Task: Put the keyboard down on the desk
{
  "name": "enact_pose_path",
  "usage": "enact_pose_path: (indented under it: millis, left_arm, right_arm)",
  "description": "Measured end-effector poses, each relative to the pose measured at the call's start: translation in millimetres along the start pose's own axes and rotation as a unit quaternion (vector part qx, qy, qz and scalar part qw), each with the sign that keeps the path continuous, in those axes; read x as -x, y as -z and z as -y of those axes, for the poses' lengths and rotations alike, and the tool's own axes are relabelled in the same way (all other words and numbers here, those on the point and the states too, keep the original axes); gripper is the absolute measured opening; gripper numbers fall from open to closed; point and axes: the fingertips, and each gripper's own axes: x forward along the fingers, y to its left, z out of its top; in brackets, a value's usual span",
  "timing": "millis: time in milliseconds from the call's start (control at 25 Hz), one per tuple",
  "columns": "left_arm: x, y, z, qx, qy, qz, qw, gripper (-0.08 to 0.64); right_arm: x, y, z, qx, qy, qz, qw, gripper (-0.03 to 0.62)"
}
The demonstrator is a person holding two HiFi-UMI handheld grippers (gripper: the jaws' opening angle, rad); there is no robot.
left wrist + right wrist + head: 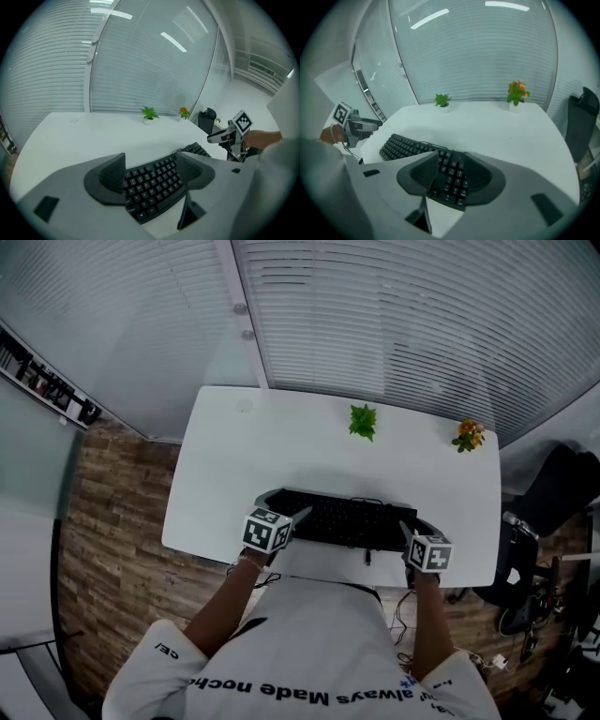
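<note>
A black keyboard lies along the near edge of the white desk, its cable looping behind it. My left gripper is at the keyboard's left end. In the left gripper view the jaws stand wide, with that end of the keyboard between them, and I see no firm press. My right gripper is at the right end. In the right gripper view its jaws sit close against the keyboard's end, which fills the gap between them.
A small green plant and a small orange-flowered plant stand near the desk's far edge. A black chair and cables sit to the right of the desk. Blinds and glass walls rise behind it. The person's body is close to the near edge.
</note>
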Motion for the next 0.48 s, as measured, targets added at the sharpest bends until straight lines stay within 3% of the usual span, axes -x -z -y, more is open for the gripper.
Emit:
enact_pose_path:
  millis: [80, 160, 480]
  left_arm:
    - [12, -21, 12, -0.014, 0.007, 0.033, 0.9993, 0.287]
    - [23, -41, 23, -0.029, 0.014, 0.065, 0.9974, 0.226]
    - [74, -110, 72, -0.084, 0.038, 0.181, 0.9792, 0.100]
  right_arm:
    - [9, -17, -14, 0.018, -0.010, 0.033, 0.999, 0.161]
    - [21, -36, -29, 0.040, -0.015, 0.065, 0.997, 0.125]
    - [79, -104, -88, 0.100, -0.037, 0.171, 0.980, 0.071]
